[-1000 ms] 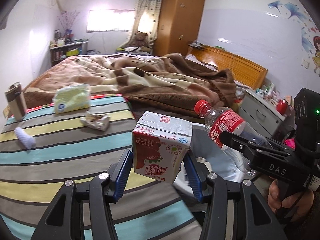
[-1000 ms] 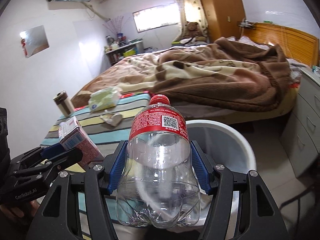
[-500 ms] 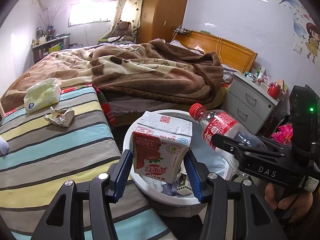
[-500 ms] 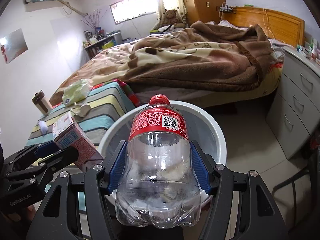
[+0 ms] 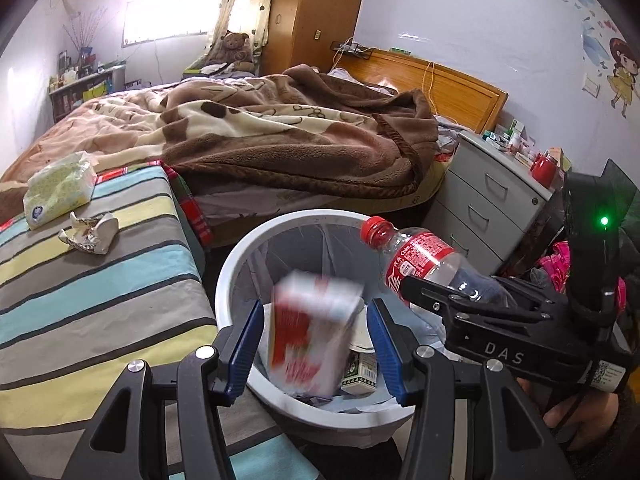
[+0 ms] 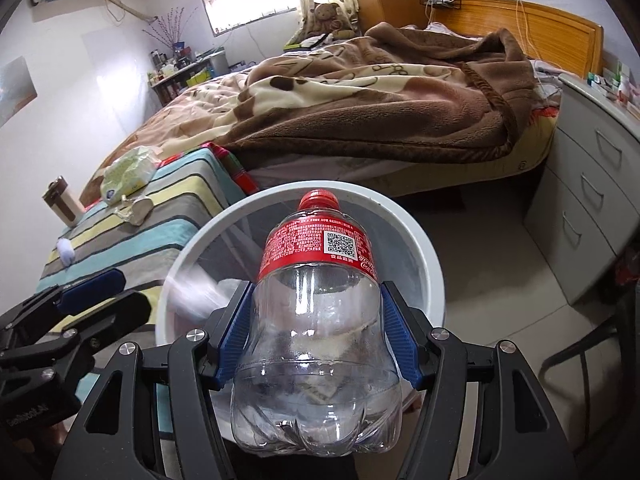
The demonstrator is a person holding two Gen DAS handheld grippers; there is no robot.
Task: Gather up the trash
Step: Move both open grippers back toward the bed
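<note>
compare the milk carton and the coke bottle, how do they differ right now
The milk carton is a blurred red and white box, loose between the left gripper fingers; the coke bottle is clear, sharp, red-capped, clamped in the right gripper. Both are over the white bin.

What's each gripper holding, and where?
Right gripper: clear plastic bottle with red label, gripped across its lower body. Left gripper: nothing; blurred red-white carton loose between pads.

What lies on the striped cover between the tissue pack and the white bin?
A crumpled wrapper, beside the tissue pack; from there to the bin the cover is bare. Clearest in the left wrist view.
</note>
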